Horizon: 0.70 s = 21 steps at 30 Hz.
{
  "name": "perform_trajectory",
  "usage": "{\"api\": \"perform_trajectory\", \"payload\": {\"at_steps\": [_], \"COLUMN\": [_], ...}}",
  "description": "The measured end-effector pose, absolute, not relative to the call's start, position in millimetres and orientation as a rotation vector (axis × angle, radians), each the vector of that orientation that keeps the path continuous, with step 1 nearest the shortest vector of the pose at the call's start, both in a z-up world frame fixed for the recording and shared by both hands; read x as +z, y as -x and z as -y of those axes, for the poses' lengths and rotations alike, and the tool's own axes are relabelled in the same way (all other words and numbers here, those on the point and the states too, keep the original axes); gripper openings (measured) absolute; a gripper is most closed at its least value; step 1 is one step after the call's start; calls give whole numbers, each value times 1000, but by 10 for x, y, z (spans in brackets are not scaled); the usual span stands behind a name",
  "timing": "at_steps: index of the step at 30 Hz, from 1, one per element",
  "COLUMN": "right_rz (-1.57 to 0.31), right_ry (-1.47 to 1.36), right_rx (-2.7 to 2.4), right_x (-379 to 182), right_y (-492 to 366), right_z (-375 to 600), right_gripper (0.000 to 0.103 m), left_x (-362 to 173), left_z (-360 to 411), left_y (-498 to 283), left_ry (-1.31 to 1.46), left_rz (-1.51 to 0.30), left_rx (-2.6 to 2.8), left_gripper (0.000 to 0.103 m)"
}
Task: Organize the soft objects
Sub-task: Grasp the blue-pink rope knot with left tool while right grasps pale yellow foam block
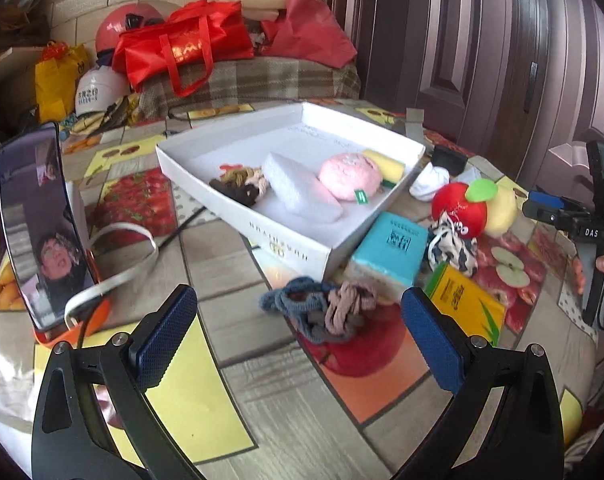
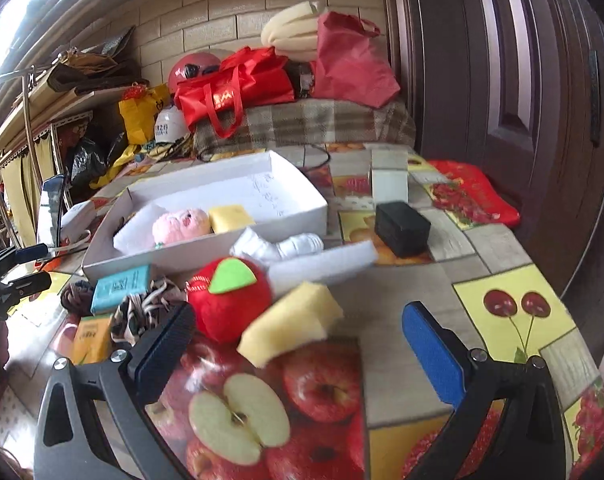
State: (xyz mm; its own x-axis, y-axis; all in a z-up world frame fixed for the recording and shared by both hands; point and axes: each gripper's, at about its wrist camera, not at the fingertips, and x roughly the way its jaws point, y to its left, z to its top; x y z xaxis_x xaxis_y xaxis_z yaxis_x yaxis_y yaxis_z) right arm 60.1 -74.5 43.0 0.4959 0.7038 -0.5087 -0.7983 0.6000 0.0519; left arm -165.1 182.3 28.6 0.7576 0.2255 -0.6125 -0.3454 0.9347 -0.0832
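Between left gripper (image 1: 297, 336) jaws, wide apart: tangled grey-pink knit bundle (image 1: 322, 310).

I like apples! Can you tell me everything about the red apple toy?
The round red plush apple toy looks soft and fuzzy, with a bright green felt leaf on top. It sits on the fruit-print tablecloth, outside the white cardboard box, touching a yellow foam sponge block and a black-and-white patterned cloth.

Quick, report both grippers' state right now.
Left gripper: open, holding nothing, above the tangled blue and pink knitted cords.
Right gripper: open, holding nothing, near the yellow foam sponge block.
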Motion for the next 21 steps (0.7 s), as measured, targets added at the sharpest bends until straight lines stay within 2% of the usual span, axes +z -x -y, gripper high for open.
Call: {"api": "perform_trajectory", "payload": {"at_steps": [2, 4, 6, 8, 13, 21], "right_rz": [-583, -631, -667, -681, -708, -779], "right_ry": [187, 179, 212, 231, 203, 136], "right_rx": [922, 934, 946, 962, 990, 1003], "right_x": [374, 327, 267, 232, 198, 155], "right_y": [-685, -753, -778, -784, -867, -978], "right_z": [803, 780, 684, 602, 469, 434], "right_gripper": [103, 102, 93, 91, 89, 74], "left_x": [220, 167, 113, 94, 71, 41], "left_z": [-1876, -1901, -1866, -1790, -1753, -1781], "left_y": [1642, 1595, 1516, 1471, 1399, 1164], "left_ry": [234, 252, 234, 196, 160, 159], "left_rz": [-679, -715, -762, -785, -807, -840], "left_rx": [309, 305, 296, 284, 290, 267], "left_gripper": [101, 94, 88, 83, 83, 81]}}
